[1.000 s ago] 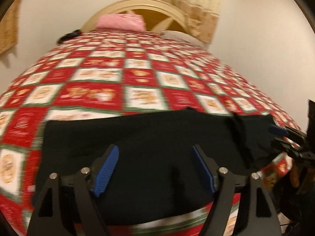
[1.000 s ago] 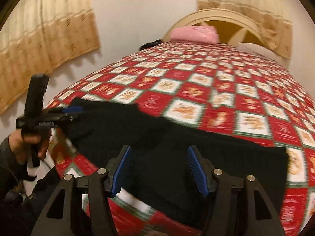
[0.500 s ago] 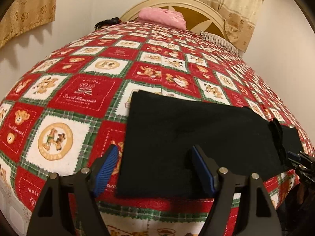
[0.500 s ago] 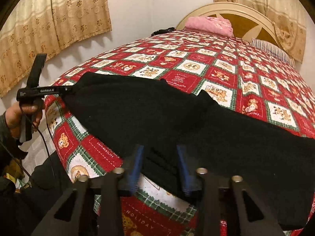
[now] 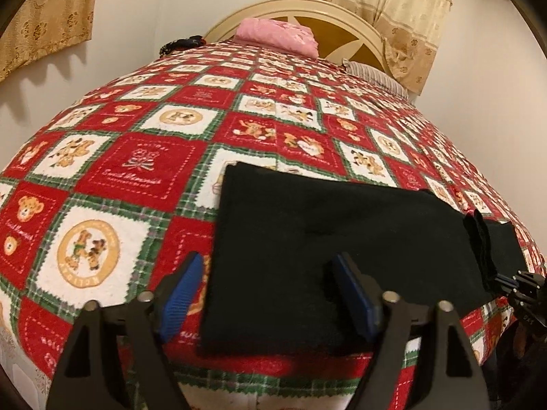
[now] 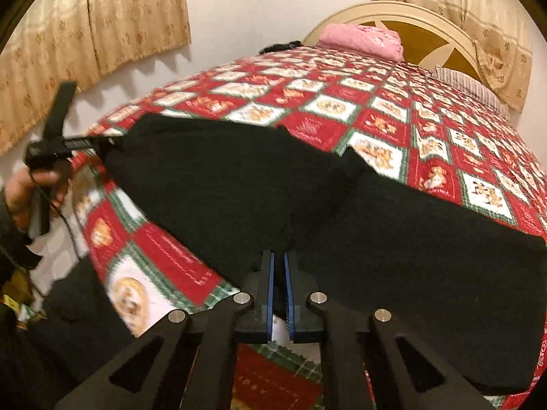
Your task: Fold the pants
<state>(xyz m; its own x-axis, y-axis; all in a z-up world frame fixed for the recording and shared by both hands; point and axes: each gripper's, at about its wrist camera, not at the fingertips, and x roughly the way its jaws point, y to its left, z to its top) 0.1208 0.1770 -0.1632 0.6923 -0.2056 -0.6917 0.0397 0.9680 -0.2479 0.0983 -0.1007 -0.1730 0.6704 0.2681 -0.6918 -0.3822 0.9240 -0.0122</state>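
We are holding black pants point(image 5: 324, 239) flat at the bed's point(image 5: 136, 177) near edge; right gripper point(image 6: 278, 273) fingers pinching its hem, left gripper point(image 5: 270, 294) fingers spread wide, empty. Lifting evenly should keep the fold straight.

bed: red/white/green teddy-bear patchwork quilt point(image 5: 143, 171) covers whole top
pants: black pants point(image 5: 324, 232) flat on quilt, along near edge
pink pillow point(image 5: 278, 36): far end, against headboard point(image 5: 345, 17)
striped pillow point(image 5: 372, 75): beside pink one
dark item point(image 5: 181, 43): far left corner, unclear

black gripper point(image 6: 278, 273), ribbed blue pads point(image 5: 181, 288), silver screws
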